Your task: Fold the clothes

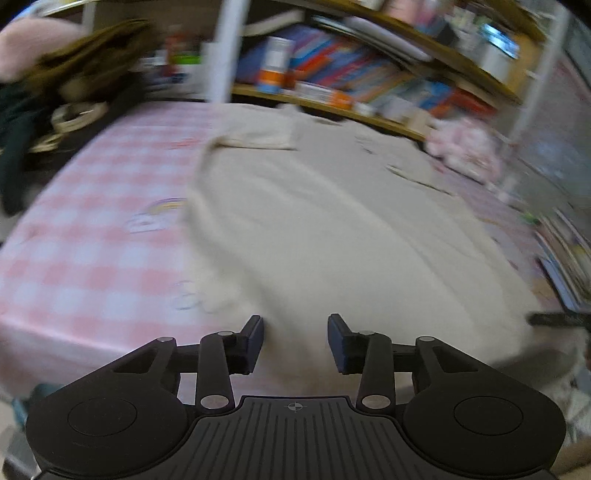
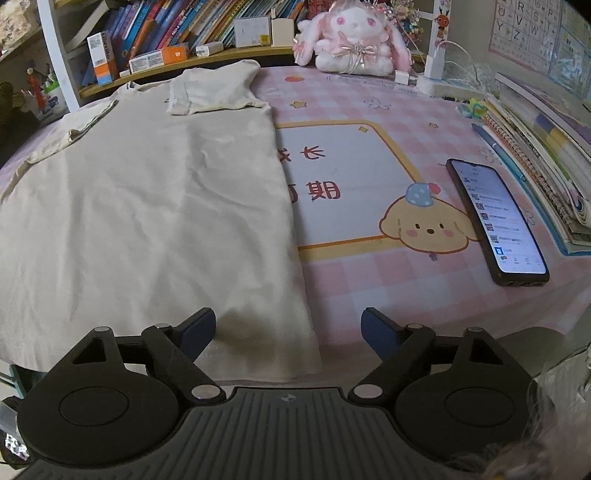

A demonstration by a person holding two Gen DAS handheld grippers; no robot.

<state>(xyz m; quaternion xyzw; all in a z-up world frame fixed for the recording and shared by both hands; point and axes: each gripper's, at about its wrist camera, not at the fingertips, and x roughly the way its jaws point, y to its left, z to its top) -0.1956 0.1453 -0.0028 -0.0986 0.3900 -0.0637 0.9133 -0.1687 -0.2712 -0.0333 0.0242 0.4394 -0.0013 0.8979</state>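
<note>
A cream garment [image 2: 147,192] lies spread flat on the pink checked tablecloth [image 2: 369,288], with both sleeves folded inward at the far end. It also shows, blurred, in the left wrist view [image 1: 314,229]. My right gripper [image 2: 288,332] is open and empty, hovering over the garment's near right corner at the table's front edge. My left gripper [image 1: 295,341] is open and empty, just above the garment's near hem on its left side.
A phone [image 2: 495,221] with a lit screen lies at the right, next to a stack of notebooks [image 2: 546,162]. A pink plush rabbit [image 2: 351,37] sits at the back. Bookshelves [image 2: 184,29] line the far edge. The table's front edge is right below both grippers.
</note>
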